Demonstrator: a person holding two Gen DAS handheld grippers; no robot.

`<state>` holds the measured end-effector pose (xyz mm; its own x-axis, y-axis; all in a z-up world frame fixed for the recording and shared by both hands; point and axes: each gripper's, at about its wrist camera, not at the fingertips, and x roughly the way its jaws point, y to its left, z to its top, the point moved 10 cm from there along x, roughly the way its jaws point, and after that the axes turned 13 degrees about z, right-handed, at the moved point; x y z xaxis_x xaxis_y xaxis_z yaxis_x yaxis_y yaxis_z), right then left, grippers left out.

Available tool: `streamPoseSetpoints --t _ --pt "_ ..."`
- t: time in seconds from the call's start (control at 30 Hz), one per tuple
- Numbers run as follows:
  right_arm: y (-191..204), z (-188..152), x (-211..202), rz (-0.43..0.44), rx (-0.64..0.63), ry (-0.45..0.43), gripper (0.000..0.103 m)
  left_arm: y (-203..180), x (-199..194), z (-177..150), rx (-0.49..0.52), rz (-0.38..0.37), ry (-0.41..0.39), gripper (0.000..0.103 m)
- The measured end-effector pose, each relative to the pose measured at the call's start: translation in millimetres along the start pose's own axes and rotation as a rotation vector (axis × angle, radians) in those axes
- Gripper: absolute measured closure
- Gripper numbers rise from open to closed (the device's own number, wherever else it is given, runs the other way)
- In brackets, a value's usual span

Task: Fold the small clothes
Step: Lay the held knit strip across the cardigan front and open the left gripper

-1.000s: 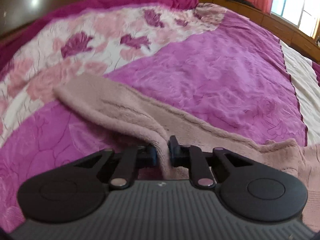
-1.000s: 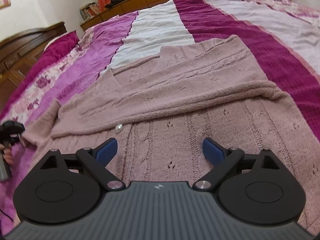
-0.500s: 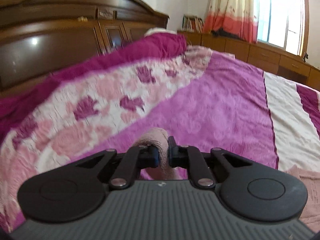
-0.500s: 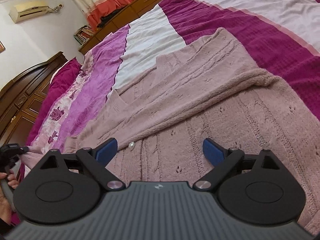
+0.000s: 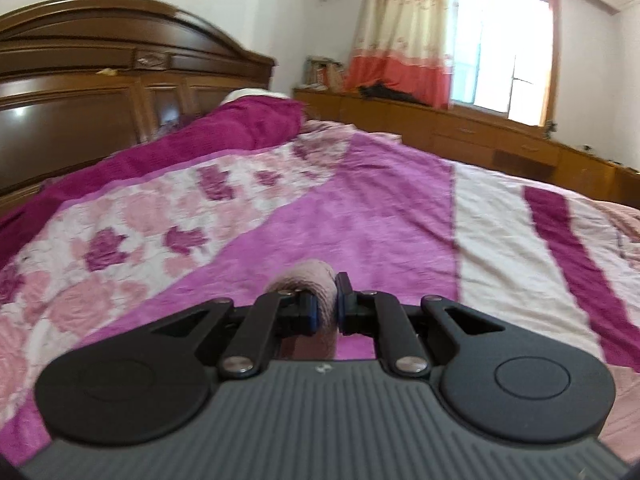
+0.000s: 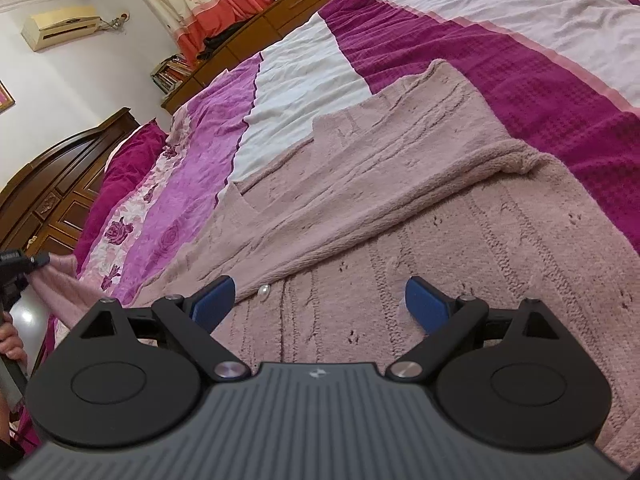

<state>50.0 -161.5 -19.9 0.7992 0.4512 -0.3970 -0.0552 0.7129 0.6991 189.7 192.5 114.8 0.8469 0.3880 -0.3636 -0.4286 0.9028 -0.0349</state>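
A: Sleeve first. On the left wrist camera the left gripper (image 5: 325, 307) has its fingers clamped on a bunched pink sleeve (image 5: 316, 280) that humps up above the blue pads (image 5: 343, 298) at about 12 o'clock. That view shows nothing else of the garment; beyond the fingers lie only the bedspread (image 5: 360, 216), the headboard (image 5: 100, 80) at 10 o'clock and the curtain (image 5: 404, 40) at 1 o'clock.

B: And the other camera?

A: The right wrist camera shows what the first cannot: the whole pink cardigan (image 6: 400, 184) spread flat on the bedspread, with one sleeve folded across its front from 2 o'clock down toward 8 o'clock. The right gripper (image 6: 320, 304) has its fingers wide apart, holding nothing, and the knit fills the gap between them. A small pearl button (image 6: 264, 290) sits just beside the left-hand fingertip.

B: Does that gripper touch the cloth?

A: Hard to say; it looks close over the knit, but contact cannot be judged from this angle.

B: Anything cut off?

A: At 9 o'clock on the right wrist view the left gripper shows only as a dark tip at the frame edge, with the raised sleeve hanging from it. The cardigan's near hem is hidden under the right gripper's body.
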Motion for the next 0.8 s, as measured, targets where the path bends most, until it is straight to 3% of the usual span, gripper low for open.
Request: streamPoseSetpoints --t 0.37,0.8 --pt "-10.8 3.0 -13.0 0.004 0.024 -0.029 0.007 -101.7 -26.3 -16.0 0.039 -0.164 0.013 0.092" --pt "-18.5 1.8 -14.8 0.017 0.032 -0.032 0.007 -176.9 -25.2 -95.2 0.187 -0.238 0.115 0.092"
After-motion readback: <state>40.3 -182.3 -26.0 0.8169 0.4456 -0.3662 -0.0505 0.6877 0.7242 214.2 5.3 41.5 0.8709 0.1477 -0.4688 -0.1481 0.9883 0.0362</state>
